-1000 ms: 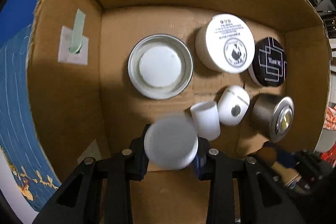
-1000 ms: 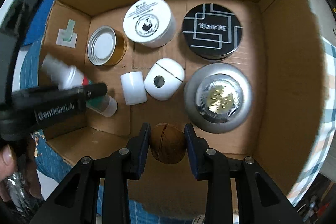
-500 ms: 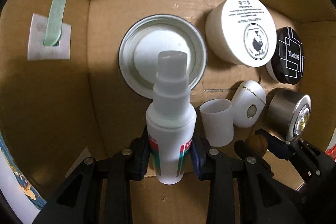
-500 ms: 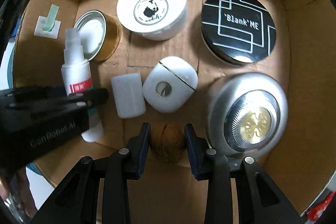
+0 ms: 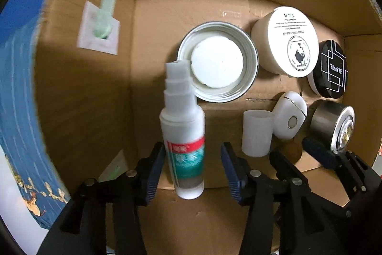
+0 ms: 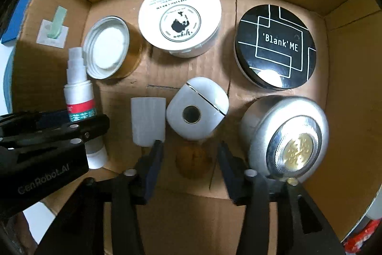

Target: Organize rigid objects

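Cardboard box (image 6: 346, 111) is crowded. Both grippers' jaws are opening: the left gripper (image 5: 193, 159) frees the spray bottle (image 5: 183, 130), the right gripper (image 6: 191, 159) the brown ball (image 6: 193, 159). The ball could roll, and the bottle may tip against the open tin (image 5: 218, 65).

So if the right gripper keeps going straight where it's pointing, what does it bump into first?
Probably the brown ball. It sits right between the right gripper's opening jaws, with the pads clear of it. Past that is the cardboard box floor. Depth is hard to judge through this lens.
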`<control>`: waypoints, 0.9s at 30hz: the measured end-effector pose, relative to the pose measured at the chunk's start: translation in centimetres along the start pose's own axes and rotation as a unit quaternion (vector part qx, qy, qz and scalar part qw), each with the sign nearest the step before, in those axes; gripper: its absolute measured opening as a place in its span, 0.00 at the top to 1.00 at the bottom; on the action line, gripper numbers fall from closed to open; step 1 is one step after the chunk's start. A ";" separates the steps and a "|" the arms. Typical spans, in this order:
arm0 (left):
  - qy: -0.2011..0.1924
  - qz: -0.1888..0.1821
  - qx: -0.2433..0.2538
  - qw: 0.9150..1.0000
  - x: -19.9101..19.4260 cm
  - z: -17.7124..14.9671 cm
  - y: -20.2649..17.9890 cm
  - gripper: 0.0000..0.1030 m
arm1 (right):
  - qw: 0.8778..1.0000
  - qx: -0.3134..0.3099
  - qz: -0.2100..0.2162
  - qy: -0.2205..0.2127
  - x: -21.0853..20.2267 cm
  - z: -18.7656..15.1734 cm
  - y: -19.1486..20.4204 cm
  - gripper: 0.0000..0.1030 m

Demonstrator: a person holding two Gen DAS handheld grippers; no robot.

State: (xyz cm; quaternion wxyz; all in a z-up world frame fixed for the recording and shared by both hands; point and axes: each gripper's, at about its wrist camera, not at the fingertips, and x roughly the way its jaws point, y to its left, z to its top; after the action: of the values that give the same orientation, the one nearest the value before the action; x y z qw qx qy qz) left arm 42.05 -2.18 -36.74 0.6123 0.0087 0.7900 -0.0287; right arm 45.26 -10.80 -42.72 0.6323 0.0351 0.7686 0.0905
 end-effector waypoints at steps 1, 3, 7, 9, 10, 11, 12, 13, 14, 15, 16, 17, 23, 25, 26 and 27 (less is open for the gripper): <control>-0.004 0.003 0.001 1.000 -0.2 -0.2 -0.1 0.54 | 1.000 0.000 -0.001 -0.004 -0.4 -0.2 0.2 0.46; -0.015 0.004 0.004 1.000 -0.9 -1.0 -0.1 0.48 | 1.000 -0.004 -0.006 -0.012 -1.1 -0.5 0.3 0.45; -0.047 -0.006 0.004 0.999 -2.6 -2.6 -0.3 0.30 | 0.999 -0.007 -0.013 -0.037 -3.2 -1.7 0.5 0.38; -0.066 -0.005 0.006 0.998 -3.6 -3.6 -0.3 0.28 | 0.999 -0.002 -0.015 -0.043 -4.2 -2.4 0.3 0.35; -0.074 -0.005 0.006 0.997 -4.1 -4.0 -0.3 0.27 | 0.999 0.000 -0.017 -0.050 -4.8 -2.8 0.2 0.34; -0.083 -0.006 0.006 0.997 -4.6 -4.5 -0.2 0.27 | 0.998 0.000 -0.021 -0.057 -5.4 -3.3 0.1 0.34; -0.091 -0.008 0.005 0.996 -5.1 -5.1 -0.4 0.22 | 0.998 0.000 -0.024 -0.061 -5.9 -3.6 -0.3 0.34; -0.099 -0.009 0.004 0.995 -5.7 -5.7 -0.7 0.12 | 0.997 0.002 -0.027 -0.066 -6.6 -4.2 -0.6 0.34; -0.108 -0.009 0.003 0.994 -6.2 -6.5 -0.8 0.10 | 0.997 0.003 -0.029 -0.070 -7.2 -4.6 -1.0 0.33; -0.116 -0.009 0.001 0.993 -6.8 -7.1 -0.6 0.07 | 0.997 0.006 -0.030 -0.075 -7.8 -5.3 -1.3 0.29; -0.125 -0.009 0.000 0.992 -7.3 -7.8 -0.9 0.06 | 0.996 0.011 -0.031 -0.081 -8.4 -6.0 -1.6 0.27; -0.133 -0.008 0.000 0.991 -8.3 -7.7 -1.1 0.05 | 0.996 0.015 -0.033 -0.087 -9.0 -6.6 -1.9 0.25; -0.184 0.006 0.004 0.983 -12.3 -9.9 -2.7 0.03 | 0.991 0.034 -0.045 -0.124 -11.9 -8.6 -5.2 0.10; -0.195 0.008 0.002 0.981 -12.7 -10.5 -3.1 0.03 | 0.990 0.039 -0.046 -0.131 -12.7 -9.4 -5.6 0.00; -0.200 0.009 0.001 0.980 -12.9 -11.1 -3.2 0.03 | 0.989 0.041 -0.045 -0.134 -12.8 -9.6 -5.6 0.00; -0.203 0.008 0.000 0.979 -13.3 -11.4 -3.0 0.03 | 0.988 0.043 -0.047 -0.138 -13.2 -10.0 -5.8 0.00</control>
State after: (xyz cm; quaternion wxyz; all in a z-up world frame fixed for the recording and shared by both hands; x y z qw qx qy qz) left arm 34.24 -4.30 -20.94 0.7601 0.0092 0.6493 -0.0246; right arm 38.42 -19.62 -29.24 0.7339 0.0380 0.6779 0.0218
